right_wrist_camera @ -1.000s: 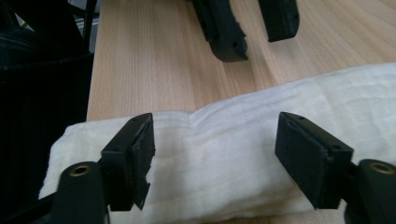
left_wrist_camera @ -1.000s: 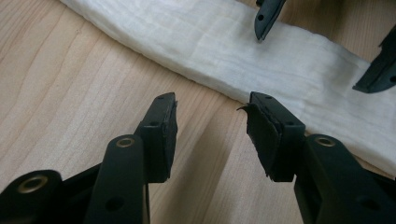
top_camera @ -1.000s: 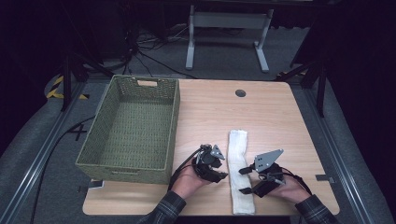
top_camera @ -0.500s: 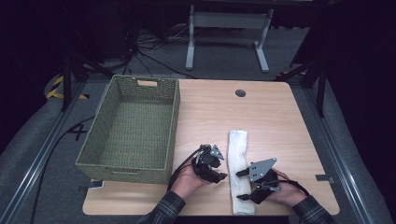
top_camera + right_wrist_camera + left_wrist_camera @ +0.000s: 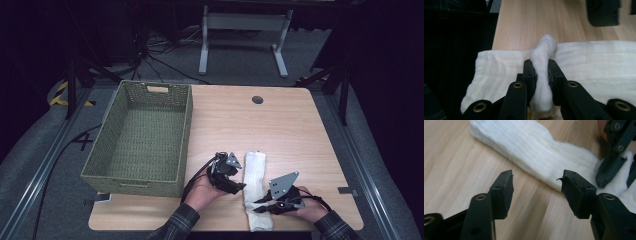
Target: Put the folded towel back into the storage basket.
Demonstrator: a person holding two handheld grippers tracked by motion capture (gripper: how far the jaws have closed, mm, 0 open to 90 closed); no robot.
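Currently: wooden table (image 5: pixel 280 125); woven green basket (image 5: pixel 140 137), left edge. Folded white towel (image 5: pixel 256 175), soft, near front edge, long axis front-to-back. Your right gripper (image 5: pixel 541 72) has just closed, pinching a towel ridge; your left gripper (image 5: pixel 536 187), half-open and empty, has the towel just beyond.

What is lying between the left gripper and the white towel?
Nothing: in the left gripper view, bare wooden table separates the open left gripper from the white towel.
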